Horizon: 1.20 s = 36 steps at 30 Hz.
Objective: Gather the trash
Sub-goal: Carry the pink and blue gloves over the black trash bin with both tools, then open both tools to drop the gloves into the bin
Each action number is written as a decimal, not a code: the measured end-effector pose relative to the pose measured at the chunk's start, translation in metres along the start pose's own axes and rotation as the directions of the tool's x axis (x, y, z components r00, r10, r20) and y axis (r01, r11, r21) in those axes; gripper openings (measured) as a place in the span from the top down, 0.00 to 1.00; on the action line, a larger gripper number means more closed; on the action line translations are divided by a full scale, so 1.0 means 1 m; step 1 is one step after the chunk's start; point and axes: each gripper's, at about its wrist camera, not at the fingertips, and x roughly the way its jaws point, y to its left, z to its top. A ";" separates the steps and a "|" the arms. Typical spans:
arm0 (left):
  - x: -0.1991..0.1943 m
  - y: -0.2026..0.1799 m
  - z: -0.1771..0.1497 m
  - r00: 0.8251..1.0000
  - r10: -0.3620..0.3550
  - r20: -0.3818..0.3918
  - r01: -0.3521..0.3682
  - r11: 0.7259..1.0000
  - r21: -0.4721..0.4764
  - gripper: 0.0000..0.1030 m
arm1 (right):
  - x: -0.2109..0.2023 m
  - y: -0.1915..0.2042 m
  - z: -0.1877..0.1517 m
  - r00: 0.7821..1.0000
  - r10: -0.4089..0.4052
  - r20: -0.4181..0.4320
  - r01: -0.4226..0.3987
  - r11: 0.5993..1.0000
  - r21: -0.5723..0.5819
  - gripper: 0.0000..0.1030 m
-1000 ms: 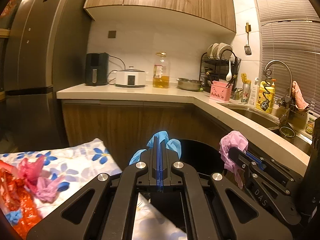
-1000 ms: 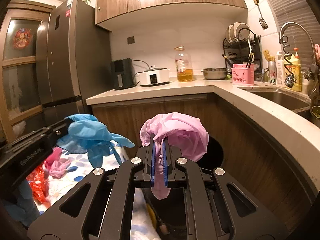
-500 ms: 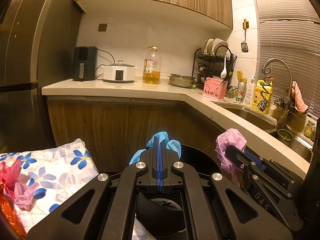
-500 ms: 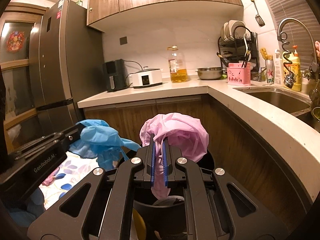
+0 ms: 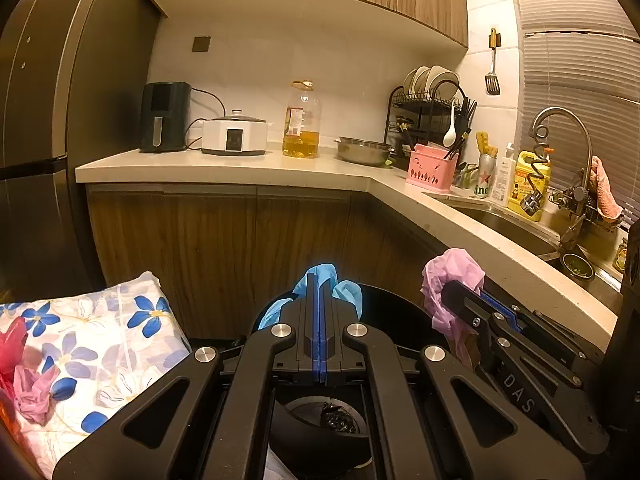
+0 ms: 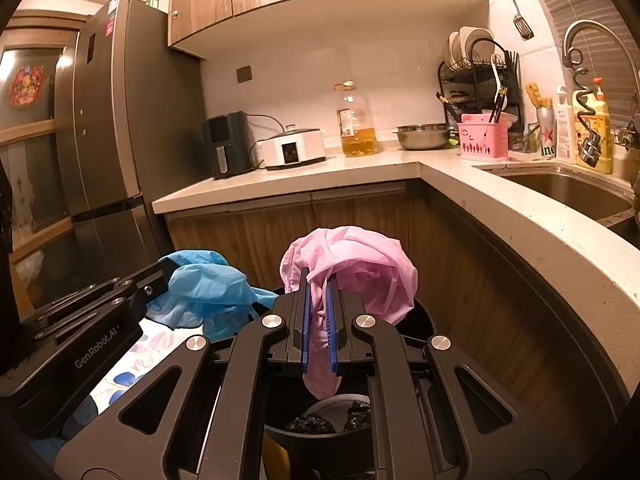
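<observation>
Both grippers have travelled away from the floral cloth (image 5: pixel 100 344) and now hang over the black bin (image 5: pixel 384 308), which a second ago showed only as a dark rim behind them and now opens beneath the fingers. Left gripper (image 5: pixel 320 280) is clenched tight on a crumpled blue glove (image 5: pixel 346 294), the blue pads meeting with only thin folds of it between them. Right gripper (image 6: pixel 319 284) is clamped on a bunched pink bag (image 6: pixel 360 264), a strip of it pinched between the pads and its tail dangling just above the bin's mouth (image 6: pixel 320 436). From the left wrist, the cloth's near edge carries more litter, a pink scrap (image 5: pixel 34 392) and something red (image 5: pixel 10 348) cut off by the frame; the right wrist shows almost none of that cloth, the other gripper blocking it. Only the right wrist gives the fridge (image 6: pixel 116 120) full height and the sink basin (image 6: pixel 568 192). Inside the bin lie dark, shiny lumps (image 6: pixel 312 424), possibly crumpled black plastic
</observation>
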 end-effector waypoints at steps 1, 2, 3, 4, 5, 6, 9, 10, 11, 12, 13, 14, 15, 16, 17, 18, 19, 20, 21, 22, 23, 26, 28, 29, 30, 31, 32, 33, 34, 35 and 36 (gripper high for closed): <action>0.001 0.000 0.000 1.000 -0.002 -0.002 0.002 1.000 0.001 1.00 | 0.001 -0.001 0.000 1.000 0.000 -0.003 0.000 1.000 0.002 0.93; 0.002 0.000 -0.001 1.000 -0.001 -0.003 0.001 1.000 0.002 1.00 | 0.002 -0.001 0.000 1.000 -0.001 -0.005 0.001 1.000 0.004 0.93; 0.004 -0.001 -0.001 1.000 -0.002 -0.004 0.002 1.000 0.003 1.00 | 0.003 -0.003 0.000 1.000 -0.002 -0.008 0.002 1.000 0.008 0.93; 0.005 -0.002 -0.001 1.000 -0.002 -0.005 0.002 1.000 0.003 1.00 | 0.005 -0.004 0.000 1.000 -0.002 -0.011 0.002 1.000 0.011 0.93; 0.006 -0.002 -0.001 1.000 -0.001 -0.006 0.001 1.000 0.004 1.00 | 0.006 -0.004 0.000 1.000 -0.004 -0.015 0.004 1.000 0.014 0.92; 0.008 -0.003 -0.001 1.000 -0.001 -0.009 0.001 1.000 0.004 1.00 | 0.007 -0.006 0.000 1.000 -0.004 -0.020 0.004 1.000 0.018 0.92; 0.012 -0.003 -0.002 1.000 -0.001 -0.019 0.001 1.000 0.002 1.00 | 0.011 -0.009 -0.001 1.000 -0.004 -0.031 0.005 1.000 0.026 0.91; 0.013 -0.004 -0.003 1.000 0.000 -0.021 0.000 1.000 0.003 1.00 | 0.012 -0.009 0.000 0.999 -0.004 -0.034 0.005 1.000 0.027 0.91; 0.014 -0.004 -0.003 1.000 0.001 -0.023 -0.001 1.000 0.006 1.00 | 0.012 -0.009 0.000 0.999 -0.003 -0.036 0.004 1.000 0.028 0.90; 0.015 -0.005 -0.004 1.000 0.002 -0.025 -0.001 1.000 0.010 1.00 | 0.013 -0.009 -0.001 0.999 -0.002 -0.039 0.003 1.000 0.027 0.88; 0.016 -0.005 -0.005 1.000 0.002 -0.029 -0.001 1.000 0.014 1.00 | 0.014 -0.009 -0.001 0.999 -0.003 -0.040 0.004 1.000 0.026 0.87; 0.017 -0.005 -0.006 1.000 0.002 -0.032 -0.001 1.000 0.015 1.00 | 0.014 -0.010 -0.001 0.999 -0.004 -0.040 0.005 1.000 0.026 0.85; 0.018 -0.005 -0.006 0.999 0.002 -0.034 -0.002 1.000 0.016 1.00 | 0.015 -0.010 -0.001 0.999 -0.004 -0.040 0.005 1.000 0.026 0.84; 0.019 -0.005 -0.007 0.999 0.002 -0.036 -0.001 1.000 0.015 1.00 | 0.015 -0.010 -0.001 0.999 -0.004 -0.041 0.005 1.000 0.028 0.84; 0.020 -0.004 -0.007 0.999 0.000 -0.037 0.001 1.000 0.012 1.00 | 0.016 -0.011 -0.001 0.999 -0.001 -0.044 0.003 1.000 0.030 0.82; 0.021 -0.004 -0.008 0.999 -0.001 -0.042 0.001 1.000 0.012 1.00 | 0.017 -0.011 -0.002 0.999 0.001 -0.046 0.001 1.000 0.031 0.80; 0.021 -0.003 -0.008 0.999 -0.001 -0.045 0.001 1.000 0.013 1.00 | 0.017 -0.012 -0.002 0.999 0.000 -0.048 0.002 1.000 0.031 0.80; 0.022 -0.002 -0.009 0.999 0.005 -0.049 -0.004 1.000 0.015 0.97 | 0.018 -0.012 -0.002 0.999 -0.002 -0.049 0.003 1.000 0.031 0.78; 0.023 -0.002 -0.010 0.999 0.006 -0.052 -0.005 1.000 0.017 0.96 | 0.018 -0.012 -0.002 0.999 -0.001 -0.050 0.002 0.999 0.032 0.76; 0.023 -0.001 -0.010 0.999 0.007 -0.053 -0.006 1.000 0.015 0.92 | 0.018 -0.013 -0.002 0.999 -0.002 -0.052 0.004 0.999 0.032 0.75; 0.023 0.000 -0.010 0.999 0.009 -0.054 -0.008 1.000 0.012 0.85 | 0.019 -0.013 -0.003 0.999 -0.003 -0.053 0.004 0.999 0.033 0.74; 0.024 0.001 -0.011 0.998 0.001 -0.060 -0.001 1.000 0.003 0.75 | 0.019 -0.013 -0.004 0.998 -0.002 -0.058 0.004 0.999 0.038 0.70; 0.024 0.000 -0.012 0.998 0.000 -0.063 0.000 1.000 0.012 0.66 | 0.019 -0.012 -0.005 0.998 -0.001 -0.060 0.004 0.999 0.036 0.67; 0.024 0.001 -0.013 0.998 -0.003 -0.063 0.004 1.000 0.010 0.63 | 0.020 -0.012 -0.005 0.998 -0.002 -0.060 0.004 0.999 0.035 0.63; 0.024 0.001 -0.013 0.998 -0.005 -0.066 0.005 1.000 0.009 0.61 | 0.020 -0.012 -0.004 0.998 -0.001 -0.060 0.003 0.999 0.037 0.60; 0.024 0.002 -0.014 0.998 -0.003 -0.067 0.004 1.000 0.008 0.57 | 0.020 -0.012 -0.004 0.998 -0.002 -0.061 0.004 0.999 0.038 0.59; 0.024 0.002 -0.014 0.998 0.002 -0.067 -0.001 1.000 0.006 0.53 | 0.020 -0.013 -0.004 0.998 -0.003 -0.062 0.005 0.999 0.040 0.57; 0.024 0.005 -0.015 0.998 0.010 -0.068 -0.010 1.000 0.001 0.51 | 0.021 -0.013 -0.004 0.998 -0.003 -0.063 0.006 0.999 0.041 0.55; 0.024 0.006 -0.015 0.998 0.011 -0.070 -0.011 1.000 -0.004 0.48 | 0.021 -0.014 -0.004 0.998 -0.004 -0.065 0.007 0.999 0.045 0.53; 0.024 0.009 -0.016 0.997 0.014 -0.073 -0.014 1.000 -0.009 0.46 | 0.021 -0.014 -0.005 0.998 -0.005 -0.066 0.008 0.999 0.048 0.49; 0.024 0.010 -0.016 0.997 0.018 -0.075 -0.019 1.000 -0.011 0.44 | 0.022 -0.015 -0.005 0.998 -0.006 -0.066 0.010 0.999 0.050 0.46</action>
